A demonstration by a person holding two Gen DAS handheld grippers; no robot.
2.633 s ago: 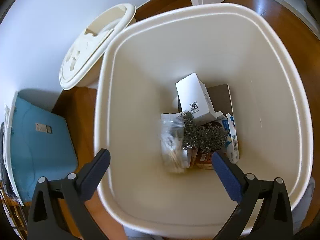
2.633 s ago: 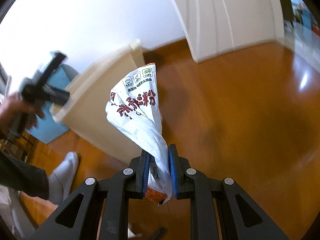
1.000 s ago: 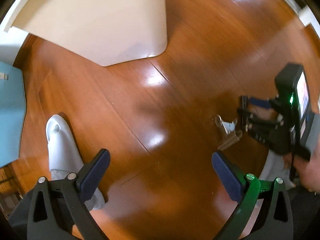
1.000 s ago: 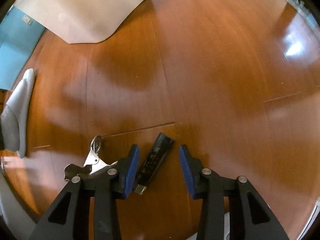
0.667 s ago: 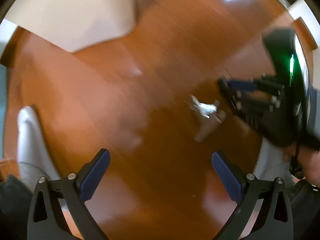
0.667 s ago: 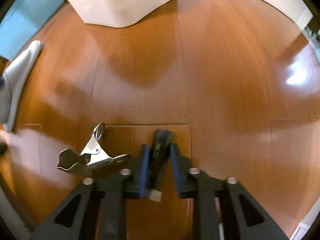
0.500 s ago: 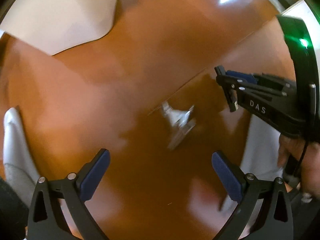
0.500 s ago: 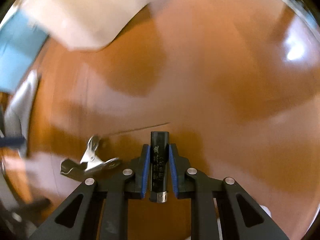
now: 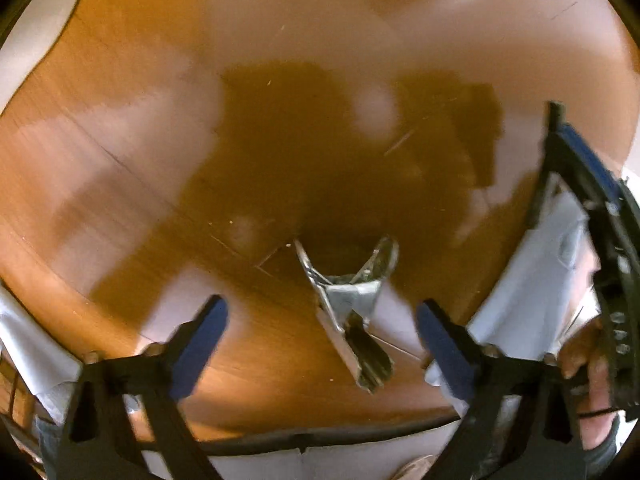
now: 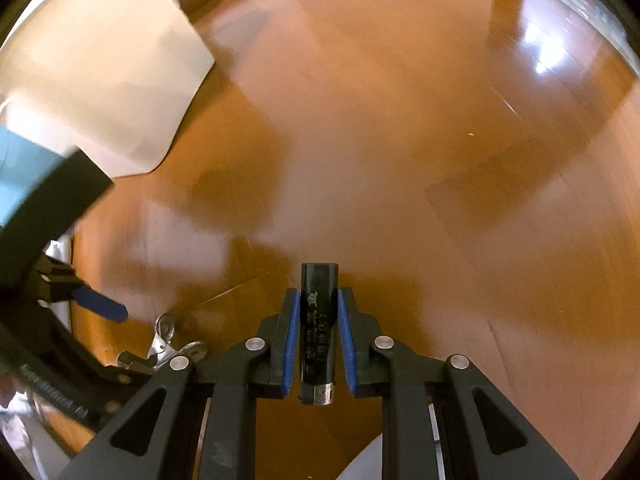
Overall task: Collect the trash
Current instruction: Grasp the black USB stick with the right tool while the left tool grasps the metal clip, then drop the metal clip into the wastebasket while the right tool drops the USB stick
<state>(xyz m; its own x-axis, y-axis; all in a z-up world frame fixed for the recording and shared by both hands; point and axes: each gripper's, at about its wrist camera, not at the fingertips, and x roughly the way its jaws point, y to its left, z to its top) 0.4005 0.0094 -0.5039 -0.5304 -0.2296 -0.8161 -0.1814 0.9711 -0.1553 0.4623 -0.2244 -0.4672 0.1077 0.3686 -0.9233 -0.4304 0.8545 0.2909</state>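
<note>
My right gripper point(image 10: 318, 302) is shut on a black lighter point(image 10: 319, 320) with printed characters and holds it upright above the wooden floor. A metal spring clip point(image 9: 348, 308) lies on the floor between the open blue pads of my left gripper point(image 9: 320, 320), which hovers just above it. The clip also shows in the right wrist view point(image 10: 168, 344), low on the left, next to the left gripper point(image 10: 96, 306). The cream trash bin point(image 10: 108, 80) stands at the upper left in the right wrist view.
White-socked feet point(image 9: 532, 280) stand close on both sides of the clip. A blue box point(image 10: 20, 156) sits beside the bin. The right gripper's body point(image 9: 592, 208) fills the right edge of the left wrist view. Glossy wooden floor point(image 10: 440, 140) stretches ahead.
My right gripper shut on the lighter and lifted it off the floor. My left gripper left the bin, swung down and closed in over the metal clip, still open.
</note>
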